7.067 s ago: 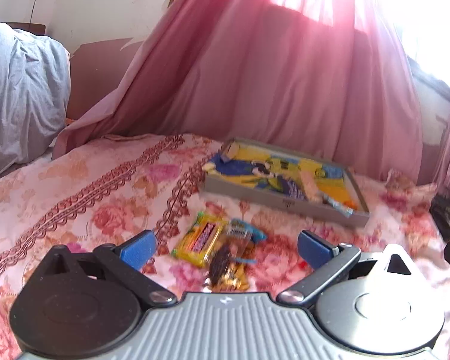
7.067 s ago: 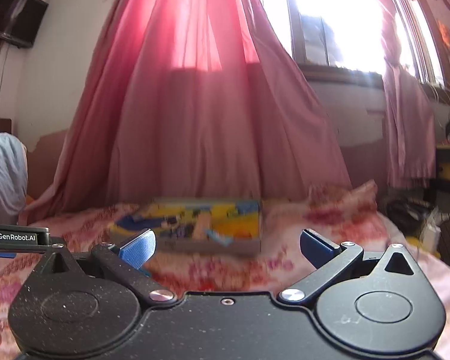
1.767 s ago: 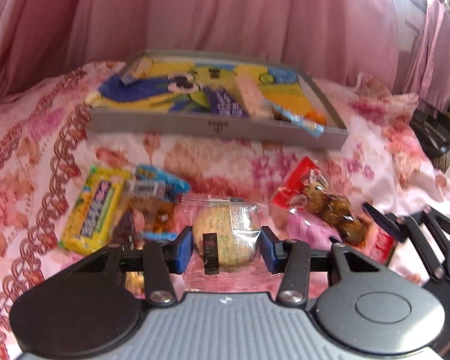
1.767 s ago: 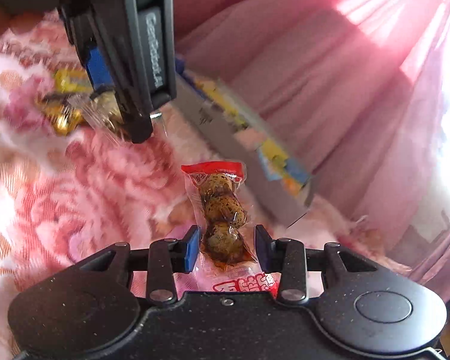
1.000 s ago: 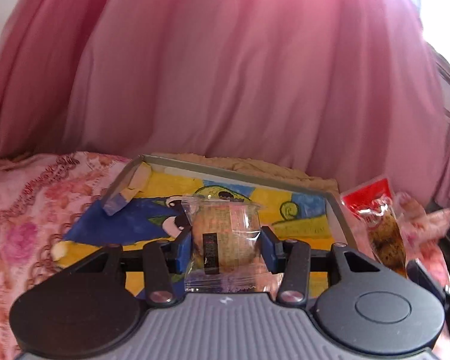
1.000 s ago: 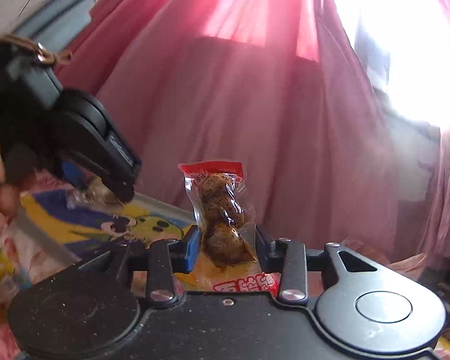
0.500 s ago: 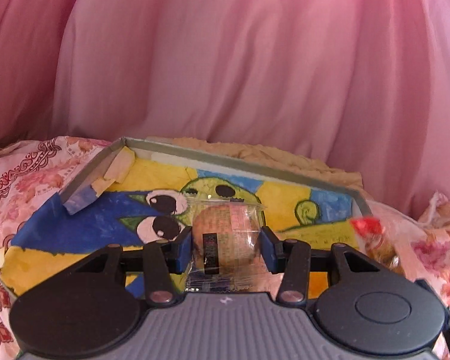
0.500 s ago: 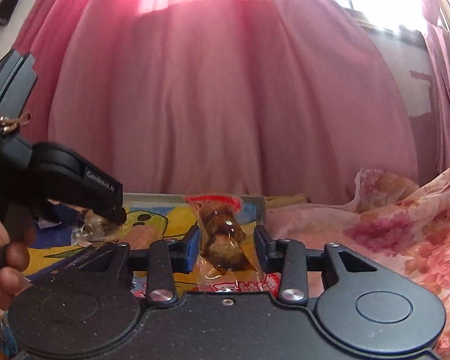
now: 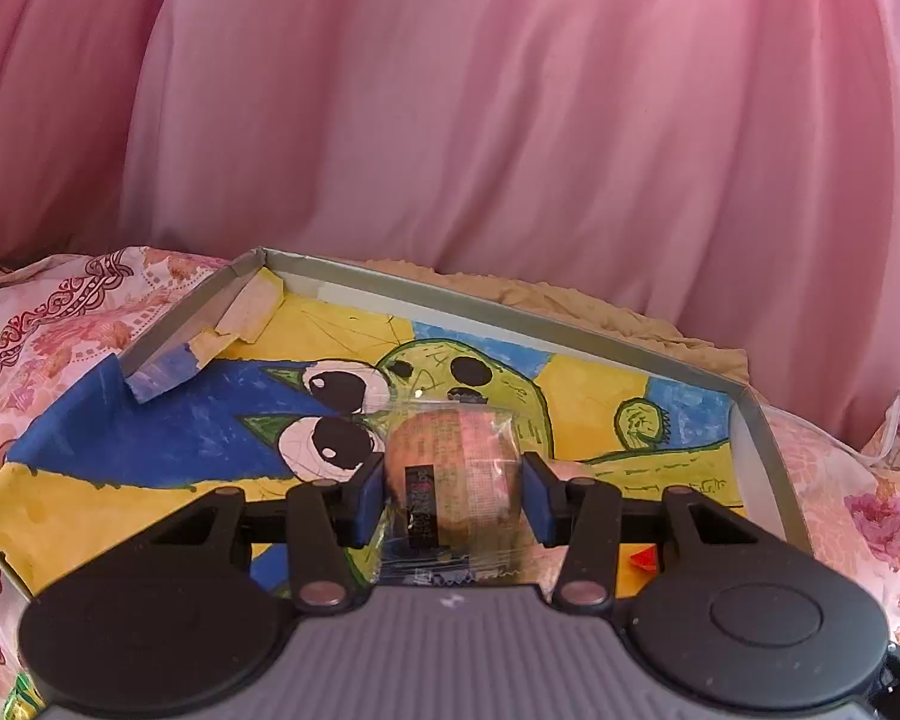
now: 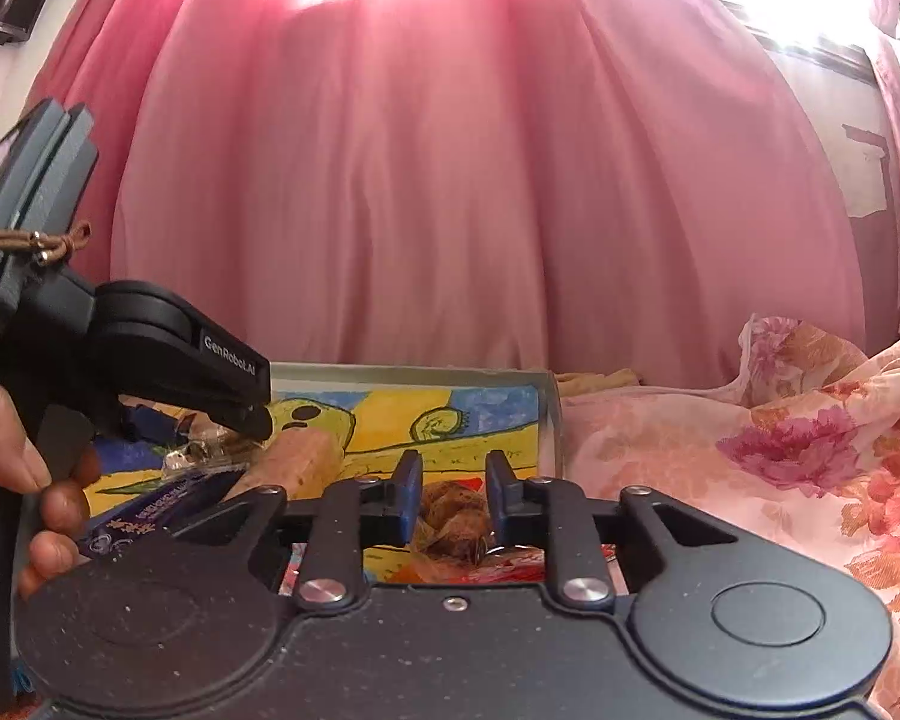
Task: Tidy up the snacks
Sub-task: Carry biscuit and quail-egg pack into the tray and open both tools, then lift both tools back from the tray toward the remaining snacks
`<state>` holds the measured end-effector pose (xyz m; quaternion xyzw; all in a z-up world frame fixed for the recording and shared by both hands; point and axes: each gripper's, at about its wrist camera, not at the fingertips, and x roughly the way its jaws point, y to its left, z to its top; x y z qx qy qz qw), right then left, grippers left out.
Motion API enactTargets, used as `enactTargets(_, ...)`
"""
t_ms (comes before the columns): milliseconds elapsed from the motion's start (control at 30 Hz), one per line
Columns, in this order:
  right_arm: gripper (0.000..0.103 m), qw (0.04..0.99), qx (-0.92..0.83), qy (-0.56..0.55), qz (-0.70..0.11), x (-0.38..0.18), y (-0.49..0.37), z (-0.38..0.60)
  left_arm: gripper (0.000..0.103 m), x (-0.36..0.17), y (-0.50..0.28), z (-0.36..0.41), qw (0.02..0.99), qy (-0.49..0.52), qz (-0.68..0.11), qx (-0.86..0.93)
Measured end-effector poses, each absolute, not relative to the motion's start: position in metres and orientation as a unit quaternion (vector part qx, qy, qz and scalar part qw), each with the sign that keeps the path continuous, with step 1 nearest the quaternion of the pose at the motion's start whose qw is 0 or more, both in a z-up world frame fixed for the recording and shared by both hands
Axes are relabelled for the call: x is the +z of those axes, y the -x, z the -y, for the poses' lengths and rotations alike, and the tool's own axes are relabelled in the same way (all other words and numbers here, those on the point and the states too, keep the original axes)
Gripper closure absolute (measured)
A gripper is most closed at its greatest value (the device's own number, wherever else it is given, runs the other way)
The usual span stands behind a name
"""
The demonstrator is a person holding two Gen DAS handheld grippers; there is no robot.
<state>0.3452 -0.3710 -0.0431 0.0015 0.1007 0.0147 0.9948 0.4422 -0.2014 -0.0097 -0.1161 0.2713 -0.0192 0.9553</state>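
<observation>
Snacks are being carried into the tray (image 9: 762, 438), a shallow grey-walled box lined with a bright painted drawing, which rests on a floral bedspread (image 10: 750, 438) before a pink curtain (image 9: 450, 120). Its near-left wall is torn and folded inward.

Left gripper (image 9: 453, 489): jaws closed on a round cake (image 9: 450, 468) in a clear wrapper, held over the middle of the tray floor. In the right wrist view the cake hangs under the gripper's nose, low over the lining — whether it touches cannot be told.

Right gripper (image 10: 447, 501): jaws closed on a clear packet of brown balls (image 10: 450, 519) with a red end, low over the tray's right part. Contact with the floor cannot be confirmed.

Already in the tray, near the left gripper: a purple bar (image 10: 150, 510) and a tan wafer-like bar (image 10: 300, 462). A hand (image 10: 24, 462) grips the left tool's handle.

Risks, as judged:
- The two tools work close together; opening both at once could knock one against the other or nudge the bars already placed.
- The cake's slick wrapper may cling to a pad on release and drag the cake out of position.
- The packet sits near the right wall; released too far right, it could land on the rim and tip onto the bedspread.
- The soft bedspread gives under load — pressing down could tilt the tray and slide its contents.
</observation>
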Motion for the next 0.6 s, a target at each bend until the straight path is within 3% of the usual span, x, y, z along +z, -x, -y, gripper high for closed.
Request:
enactTargets(100, 0.06, 0.996, 0.014, -0.002, -0.093, -0.041, -0.342, 0.37, 0.046, -0.01, -0.442, 0.199, 0.953, 0.128, -0.273, -0.023)
enactTargets(167, 0.043, 0.996, 0.011, -0.001, -0.085, -0.039, -0.338, 0.369, 0.039, -0.011, -0.442, 0.197, 0.951, 0.139, -0.275, -0.024)
enactTargets(300, 0.032, 0.998, -0.002, -0.002, -0.067, -0.034, -0.326, 0.367, 0.023, -0.011, -0.433, 0.192, 0.952, 0.151, -0.267, -0.016)
enactTargets(600, 0.013, 0.998, -0.014, -0.002, -0.059, -0.002, -0.298, 0.36, 0.004, 0.016, -0.392, 0.177, 0.966, 0.153, -0.207, -0.008)
